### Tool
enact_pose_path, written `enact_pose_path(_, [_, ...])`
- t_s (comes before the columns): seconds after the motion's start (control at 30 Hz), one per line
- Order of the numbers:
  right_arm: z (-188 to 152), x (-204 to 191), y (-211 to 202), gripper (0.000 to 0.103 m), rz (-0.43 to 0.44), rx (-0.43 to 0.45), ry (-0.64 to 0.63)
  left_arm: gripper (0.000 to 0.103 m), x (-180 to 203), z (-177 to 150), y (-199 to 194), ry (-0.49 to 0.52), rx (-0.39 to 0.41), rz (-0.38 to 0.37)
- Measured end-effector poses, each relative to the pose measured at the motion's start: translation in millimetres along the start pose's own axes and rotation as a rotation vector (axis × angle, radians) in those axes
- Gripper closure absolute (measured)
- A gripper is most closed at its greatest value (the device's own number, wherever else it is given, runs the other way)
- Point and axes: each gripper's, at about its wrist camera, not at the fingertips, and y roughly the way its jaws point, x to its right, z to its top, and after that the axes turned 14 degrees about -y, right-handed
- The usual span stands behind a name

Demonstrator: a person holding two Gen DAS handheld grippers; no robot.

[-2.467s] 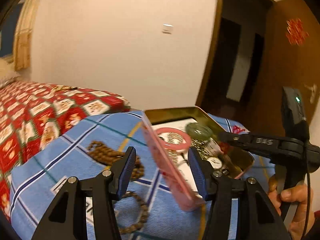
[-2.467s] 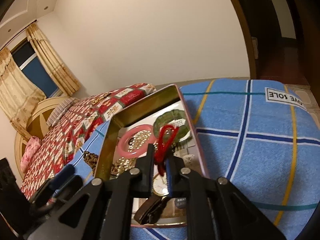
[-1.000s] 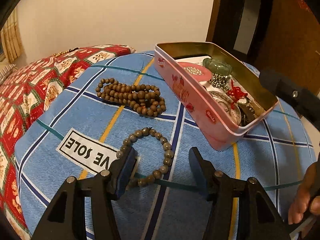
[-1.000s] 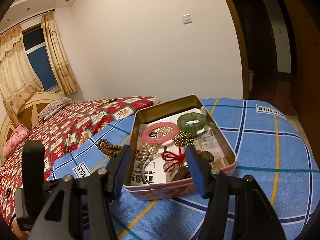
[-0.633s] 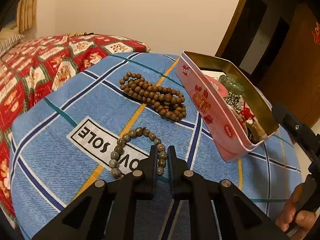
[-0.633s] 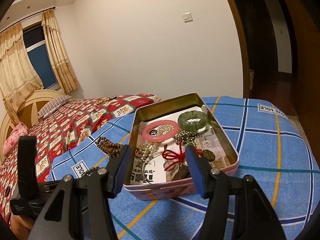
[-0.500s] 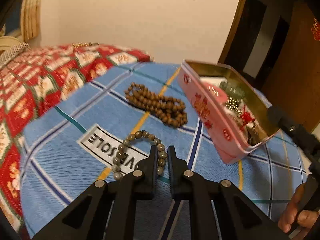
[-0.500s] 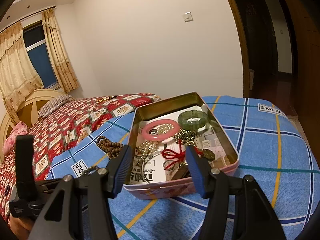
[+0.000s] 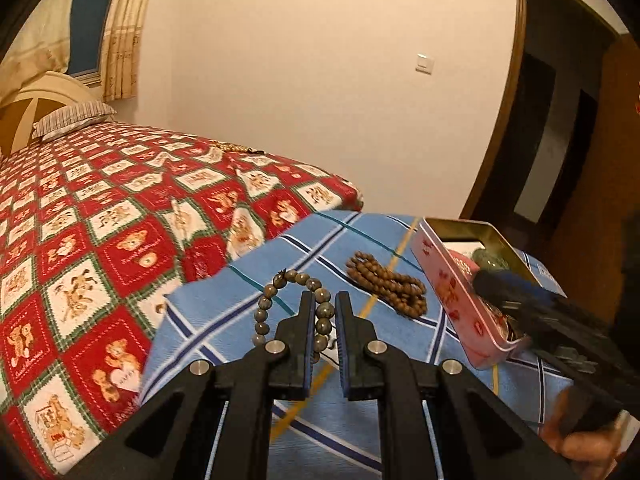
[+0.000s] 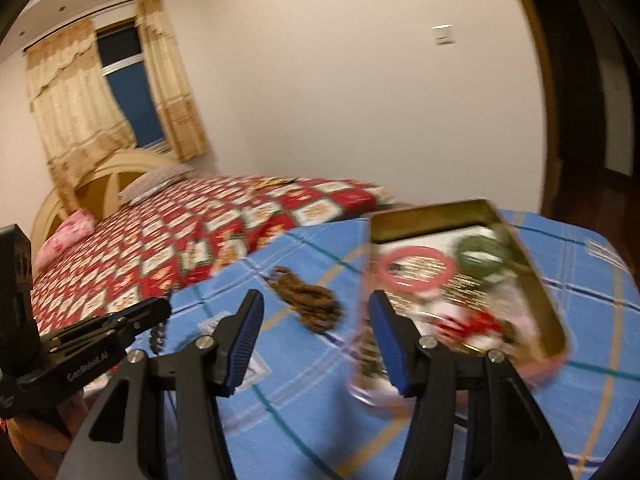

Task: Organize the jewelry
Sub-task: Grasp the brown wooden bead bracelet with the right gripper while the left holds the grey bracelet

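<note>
My left gripper (image 9: 322, 300) is shut on a grey-brown bead bracelet (image 9: 266, 304), whose loop hangs off the fingertips above the blue checked cloth (image 9: 224, 320). A pile of small brown beads (image 9: 386, 284) lies beyond it, next to the open pink tin (image 9: 448, 288). In the blurred right wrist view my right gripper (image 10: 316, 300) stands open with nothing between its fingers, above the cloth in front of the brown beads (image 10: 308, 304). The tin (image 10: 432, 212) holds a pink bangle (image 10: 416, 268), a green bangle (image 10: 480, 252) and a red knotted cord (image 10: 468, 324). The left gripper (image 10: 160, 308) shows at far left.
The blue cloth lies on a bed beside a red patterned bedspread (image 9: 100, 240). A hand (image 9: 580, 440) grips the right tool's handle at lower right. A pillow (image 10: 156, 180) and headboard are at the back. A dark doorway (image 9: 560, 140) stands right.
My left gripper closed on the bead bracelet and lifted it off the cloth, tilting its view upward. My right gripper let go of the red cord earlier and has now swung left of the tin.
</note>
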Motion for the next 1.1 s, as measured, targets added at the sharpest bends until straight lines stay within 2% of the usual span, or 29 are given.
enact_pose_path(0.1, [15, -17, 43, 0.046, 0.013, -0.085, -0.065, 0.095, -8, 4, -5, -0.012, 0.005, -0.005])
enact_pose_path(0.17, [21, -25, 69, 0.05, 0.022, -0.146, -0.102, 0.095, -14, 6, -5, -0.021, 0.004, -0.006])
enact_pose_path(0.37, [22, -36, 136, 0.052, -0.037, -0.344, -0.223, 0.095, -26, 7, -1, -0.045, -0.005, -0.015])
enact_pose_path(0.57, [15, -47, 147, 0.052, -0.151, -0.381, -0.357, 0.095, -22, 4, 7, -0.042, -0.034, -0.008])
enact_pose_path(0.7, [18, -42, 155, 0.052, -0.157, -0.402, -0.333, 0.095, -19, 2, 7, -0.03, -0.042, 0.003])
enact_pose_path(0.8, [21, -38, 158, 0.057, -0.155, -0.413, -0.307, 0.095, -18, 3, 6, -0.027, -0.039, 0.009])
enact_pose_path(0.83, [21, -38, 158, 0.064, -0.161, -0.42, -0.31, 0.095, -18, 4, 5, -0.026, -0.036, 0.014])
enact_pose_path(1.0, [15, -41, 146, 0.071, -0.192, -0.423, -0.325, 0.095, -19, 6, 4, -0.014, -0.022, 0.046])
enact_pose_path(1.1, [9, -40, 127, 0.074, -0.17, -0.378, -0.276, 0.094, -19, 5, 3, -0.015, -0.021, 0.053])
